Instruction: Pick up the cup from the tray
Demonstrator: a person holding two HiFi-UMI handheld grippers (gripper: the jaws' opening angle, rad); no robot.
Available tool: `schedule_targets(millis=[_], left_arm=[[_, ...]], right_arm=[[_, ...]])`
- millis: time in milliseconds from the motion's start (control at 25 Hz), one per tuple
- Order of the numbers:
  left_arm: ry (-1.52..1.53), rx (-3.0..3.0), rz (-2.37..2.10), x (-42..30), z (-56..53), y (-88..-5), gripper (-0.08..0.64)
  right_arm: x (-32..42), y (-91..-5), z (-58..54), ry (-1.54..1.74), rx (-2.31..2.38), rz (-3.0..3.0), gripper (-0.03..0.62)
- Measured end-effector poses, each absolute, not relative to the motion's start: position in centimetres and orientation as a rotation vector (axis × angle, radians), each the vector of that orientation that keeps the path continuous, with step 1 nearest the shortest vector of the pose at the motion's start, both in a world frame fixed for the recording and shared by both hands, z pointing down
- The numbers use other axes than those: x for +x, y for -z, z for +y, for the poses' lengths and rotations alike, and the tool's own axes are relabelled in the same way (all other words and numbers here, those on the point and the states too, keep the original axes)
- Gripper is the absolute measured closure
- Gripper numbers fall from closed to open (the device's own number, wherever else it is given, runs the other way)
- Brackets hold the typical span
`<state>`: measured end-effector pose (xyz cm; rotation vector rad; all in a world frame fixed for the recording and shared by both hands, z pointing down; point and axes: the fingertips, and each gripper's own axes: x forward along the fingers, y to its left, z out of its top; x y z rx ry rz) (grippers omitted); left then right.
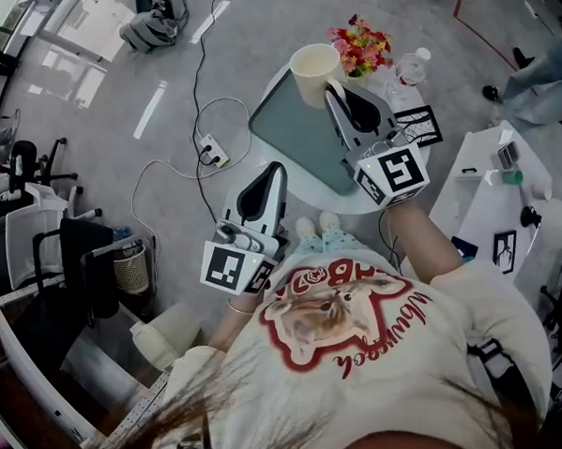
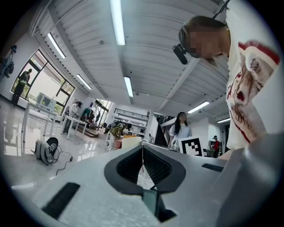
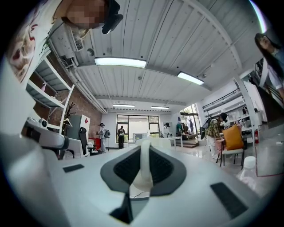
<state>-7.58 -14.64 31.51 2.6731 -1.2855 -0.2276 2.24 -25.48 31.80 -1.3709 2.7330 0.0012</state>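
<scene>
Right hand-held gripper (image 1: 334,90): jaws clamped on the wall of the cup (image 1: 312,72), one pad inside the rim and one outside. The right gripper view shows the pale wall pinched as a thin upright strip between the dark pads.
- Cup: cream, open mouth up, leaning slightly. It sits at the tray's far corner. Whether its base rests on the tray or is clear of it, I cannot tell.
- Tray (image 1: 295,124): grey-green and rectangular, lying flat on a round white counter (image 1: 351,202). Nothing else is seen on it.
- Left hand-held gripper (image 1: 276,169): jaws together with nothing between them. Its own view shows only a thin seam where the pads meet. It is held off the tray's near-left side, beyond the counter edge and above the grey floor.
- Beyond the tray's far-right side: a bunch of bright flowers (image 1: 361,46) and a clear water bottle (image 1: 409,71).
- Right of the tray: a square black-and-white marker card (image 1: 419,125), partly behind the right hand-held gripper.
- On the floor left of the tray: a white power strip (image 1: 211,149) with trailing cables.
</scene>
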Motion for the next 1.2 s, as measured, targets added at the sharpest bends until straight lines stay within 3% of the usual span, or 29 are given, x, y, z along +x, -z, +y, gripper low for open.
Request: schedule_targets(millis=[1200], left_arm=[[0.301,2.647,-1.426,-6.5,-15.1,-30.7,0.545]], right_arm=[[3.4,-26.9,-22.9,-0.058,-1.22,2.718,0.538]])
